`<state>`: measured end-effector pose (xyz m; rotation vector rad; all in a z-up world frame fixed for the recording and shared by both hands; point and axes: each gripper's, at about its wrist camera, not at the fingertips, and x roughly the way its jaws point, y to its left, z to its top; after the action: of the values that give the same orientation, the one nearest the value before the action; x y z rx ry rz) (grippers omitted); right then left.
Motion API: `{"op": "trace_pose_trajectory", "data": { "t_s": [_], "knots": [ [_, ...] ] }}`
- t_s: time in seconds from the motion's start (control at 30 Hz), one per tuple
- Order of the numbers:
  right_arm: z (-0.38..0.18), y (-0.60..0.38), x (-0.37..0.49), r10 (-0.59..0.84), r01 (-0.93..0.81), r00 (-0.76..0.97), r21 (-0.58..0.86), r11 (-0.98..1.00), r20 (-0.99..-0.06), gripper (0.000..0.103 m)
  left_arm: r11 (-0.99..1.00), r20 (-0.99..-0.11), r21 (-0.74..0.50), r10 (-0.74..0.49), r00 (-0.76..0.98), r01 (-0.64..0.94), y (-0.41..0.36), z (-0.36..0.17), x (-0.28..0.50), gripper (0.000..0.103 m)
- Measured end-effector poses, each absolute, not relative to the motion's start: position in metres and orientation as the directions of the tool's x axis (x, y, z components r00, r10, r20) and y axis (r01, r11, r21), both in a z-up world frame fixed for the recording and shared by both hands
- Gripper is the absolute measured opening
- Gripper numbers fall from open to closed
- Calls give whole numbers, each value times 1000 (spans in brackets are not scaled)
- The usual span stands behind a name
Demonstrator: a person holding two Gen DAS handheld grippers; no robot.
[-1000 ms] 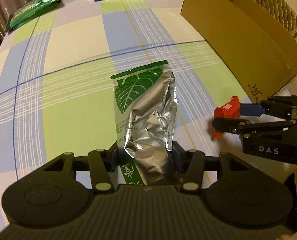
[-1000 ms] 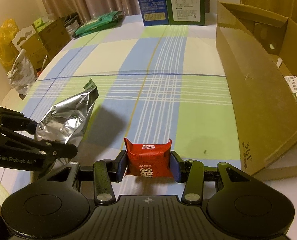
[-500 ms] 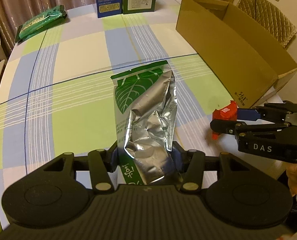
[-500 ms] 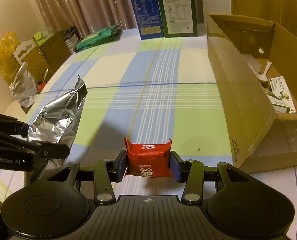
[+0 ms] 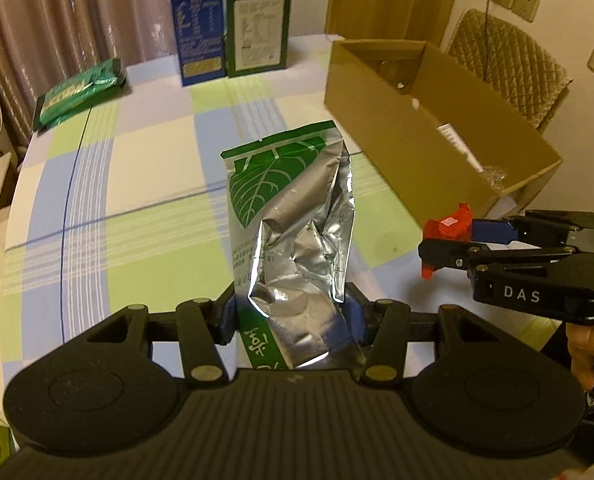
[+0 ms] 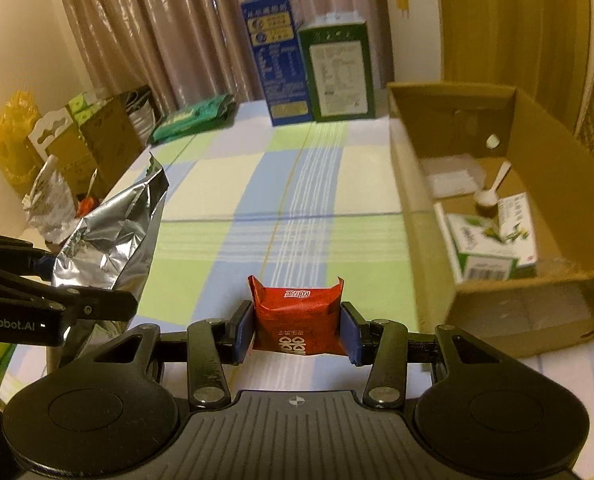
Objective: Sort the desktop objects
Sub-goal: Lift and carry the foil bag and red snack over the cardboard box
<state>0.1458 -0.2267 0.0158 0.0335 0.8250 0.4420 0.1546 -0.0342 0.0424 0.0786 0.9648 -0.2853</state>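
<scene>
Two upright cartons [image 6: 271, 68] [image 6: 339, 70], one cardboard box [image 6: 509, 304], one foil pouch [image 5: 293, 236], one red packet [image 6: 297, 318].

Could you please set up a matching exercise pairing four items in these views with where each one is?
Things:
1. silver foil pouch
2. red packet
3. white spoon
4. green packet

Places:
A. inside the cardboard box
B. in the right gripper
C. lying on the table's far left corner
D. in the left gripper

Pairs: 1-D, 2-B, 3-A, 4-C
</scene>
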Motion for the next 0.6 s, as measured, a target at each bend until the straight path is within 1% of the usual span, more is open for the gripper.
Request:
{"op": "trace_pose_trajectory", "data": {
  "t_s": [0.33, 0.6],
  "knots": [
    [61, -260, 148, 365, -360, 665, 149, 921, -652, 42, 944, -793, -63, -245, 557, 325, -76, 72, 158, 47],
    [85, -311, 158, 303, -301, 717, 113, 947, -628, 42, 926, -779, -71, -284, 559, 371, -125, 91, 173, 47]
  ]
}}
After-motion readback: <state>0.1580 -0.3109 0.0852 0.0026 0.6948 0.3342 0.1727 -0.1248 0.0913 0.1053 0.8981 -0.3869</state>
